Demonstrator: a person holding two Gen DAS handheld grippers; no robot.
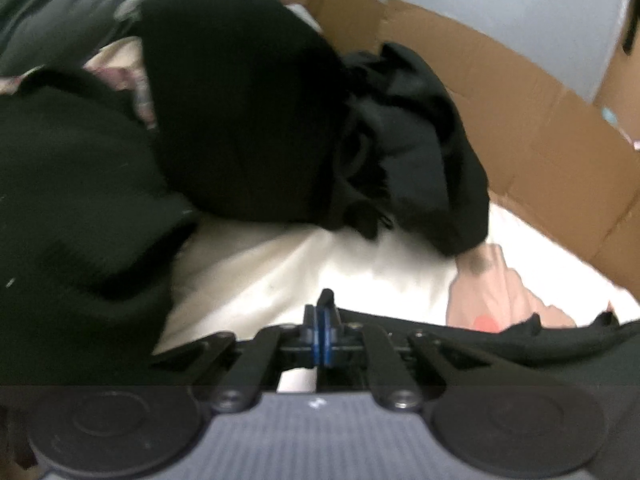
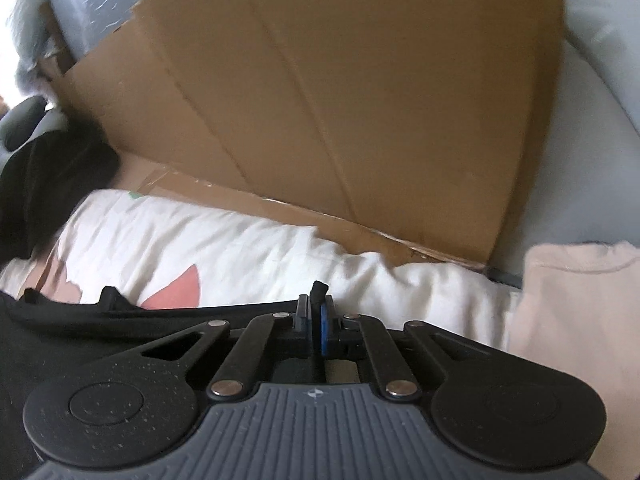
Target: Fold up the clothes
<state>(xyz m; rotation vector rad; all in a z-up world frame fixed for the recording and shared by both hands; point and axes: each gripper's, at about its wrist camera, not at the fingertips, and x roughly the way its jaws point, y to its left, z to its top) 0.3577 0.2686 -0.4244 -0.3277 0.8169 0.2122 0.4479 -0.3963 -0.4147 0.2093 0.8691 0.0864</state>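
On bed sheet (image 2: 208, 248): black garment (image 1: 500, 340) edge stretched between both grippers
Left gripper (image 1: 322, 322): clamped on garment
Right gripper (image 2: 316, 312): clamped on garment
Cardboard box (image 2: 320, 100): contents not visible
Black pile (image 1: 240, 120): beside box

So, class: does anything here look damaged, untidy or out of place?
Yes. The cardboard sheet has a torn, ragged lower edge. Dark clothes lie in an unfolded heap on the white bedding, against the cardboard.
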